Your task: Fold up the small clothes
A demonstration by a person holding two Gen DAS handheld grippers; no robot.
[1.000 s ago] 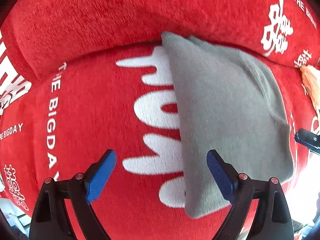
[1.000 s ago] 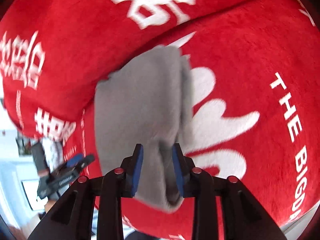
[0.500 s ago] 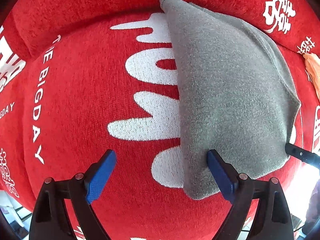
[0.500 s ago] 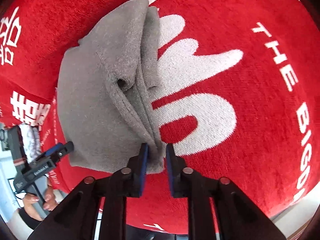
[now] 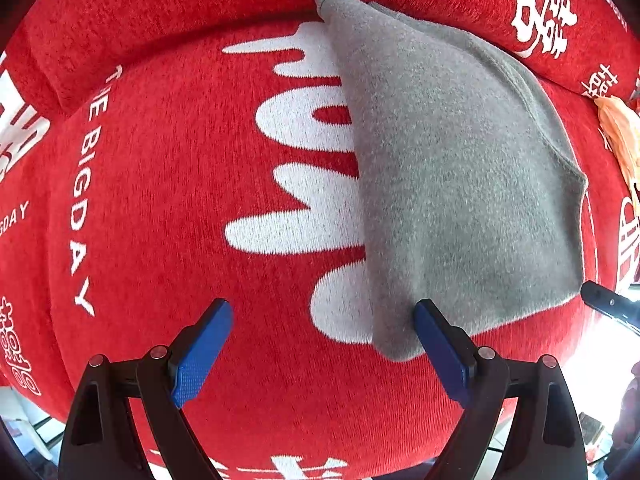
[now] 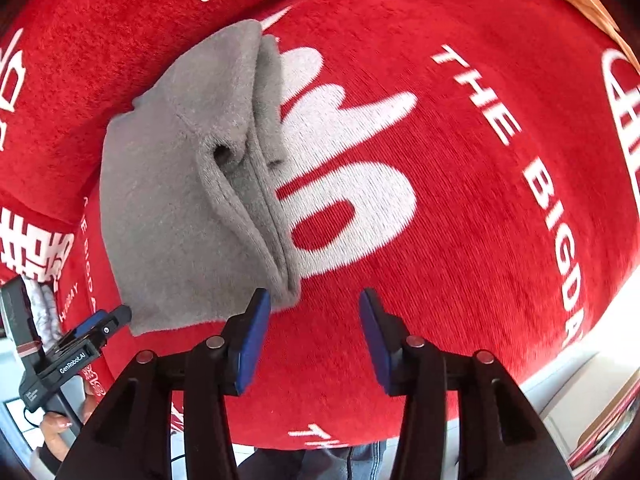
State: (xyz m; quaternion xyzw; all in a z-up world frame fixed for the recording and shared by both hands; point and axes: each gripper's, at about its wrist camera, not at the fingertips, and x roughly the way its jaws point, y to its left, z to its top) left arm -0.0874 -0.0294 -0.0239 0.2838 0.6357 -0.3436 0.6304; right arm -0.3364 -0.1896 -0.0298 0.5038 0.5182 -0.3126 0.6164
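A small grey fleece garment (image 5: 452, 168) lies folded on a red cushion with white lettering (image 5: 168, 184). My left gripper (image 5: 320, 344) is open and empty, with its right pad (image 5: 438, 348) touching the garment's near corner. In the right wrist view the garment (image 6: 180, 184) lies left of centre, its stacked folded edges facing right. My right gripper (image 6: 314, 328) is open and empty, just off the garment's near right corner, with its left pad (image 6: 254, 332) beside it.
The red seat cushion (image 6: 460, 200) meets a red backrest (image 5: 200, 8) behind the garment. An orange cloth (image 5: 620, 136) lies at the right edge. The other gripper (image 6: 76, 352) shows at lower left in the right wrist view.
My right gripper has let go of the grey garment's folded edge, opened and shifted right. The garment now lies flat. My left gripper stayed open and moved slightly closer.
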